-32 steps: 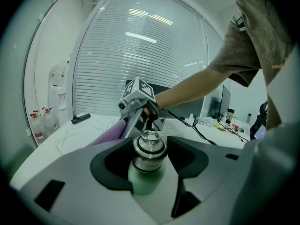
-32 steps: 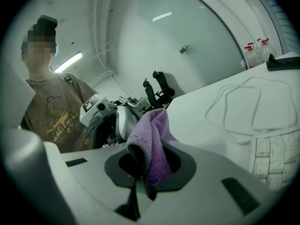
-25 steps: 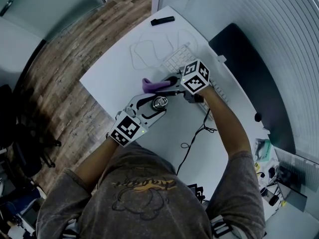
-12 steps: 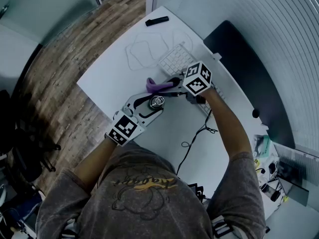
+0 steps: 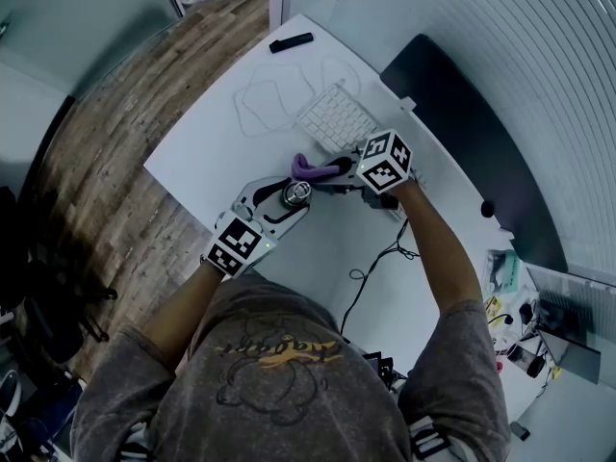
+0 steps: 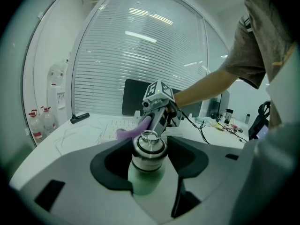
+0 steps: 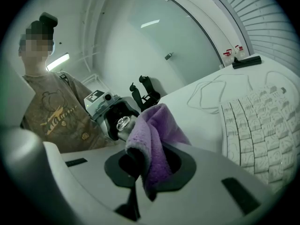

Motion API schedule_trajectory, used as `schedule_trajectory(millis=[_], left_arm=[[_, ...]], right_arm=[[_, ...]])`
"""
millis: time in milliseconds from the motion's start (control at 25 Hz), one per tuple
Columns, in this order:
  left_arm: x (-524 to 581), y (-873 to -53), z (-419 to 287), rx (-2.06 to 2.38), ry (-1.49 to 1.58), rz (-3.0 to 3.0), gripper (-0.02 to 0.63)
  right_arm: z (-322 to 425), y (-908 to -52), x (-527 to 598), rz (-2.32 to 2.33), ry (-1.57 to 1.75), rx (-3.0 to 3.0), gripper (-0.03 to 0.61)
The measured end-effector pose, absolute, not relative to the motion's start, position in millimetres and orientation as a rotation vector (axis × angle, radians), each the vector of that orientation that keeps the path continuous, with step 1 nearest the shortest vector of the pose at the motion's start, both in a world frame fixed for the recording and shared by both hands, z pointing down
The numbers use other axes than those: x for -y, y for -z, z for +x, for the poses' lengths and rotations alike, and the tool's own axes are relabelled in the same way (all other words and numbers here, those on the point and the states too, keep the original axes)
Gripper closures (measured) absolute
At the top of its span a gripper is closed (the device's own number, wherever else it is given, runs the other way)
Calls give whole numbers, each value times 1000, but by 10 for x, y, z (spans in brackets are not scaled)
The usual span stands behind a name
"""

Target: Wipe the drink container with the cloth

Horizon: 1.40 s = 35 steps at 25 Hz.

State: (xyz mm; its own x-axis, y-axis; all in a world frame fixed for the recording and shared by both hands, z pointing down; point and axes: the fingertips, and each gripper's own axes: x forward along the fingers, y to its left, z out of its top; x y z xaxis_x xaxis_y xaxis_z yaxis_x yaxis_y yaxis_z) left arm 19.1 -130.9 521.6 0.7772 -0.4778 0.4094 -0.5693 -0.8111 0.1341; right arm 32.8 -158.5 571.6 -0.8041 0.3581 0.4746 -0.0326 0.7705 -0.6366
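The pale green drink bottle (image 6: 148,172) with its steel cap (image 6: 149,146) is upright over the white worktop (image 5: 217,157), clamped between the left gripper's (image 5: 289,198) fingers. Just beyond the cap is the purple cloth (image 7: 152,139), pinched in the right gripper's (image 7: 150,165) closed fingers; I cannot tell whether they touch. A white keyboard (image 5: 335,118) lies near.

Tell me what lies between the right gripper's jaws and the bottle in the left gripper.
The purple cloth, clamped in the right gripper, bulges toward the bottle's steel cap, clearest in the right gripper view. Contact cannot be told.
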Motion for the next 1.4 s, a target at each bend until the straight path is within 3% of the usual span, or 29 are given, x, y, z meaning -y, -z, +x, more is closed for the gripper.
schedule_trajectory(millis=[1400], left_arm=[[1330, -5255, 192, 775, -548, 2674, 367]], right_arm=[[452, -5846, 940, 479, -883, 2548, 528]])
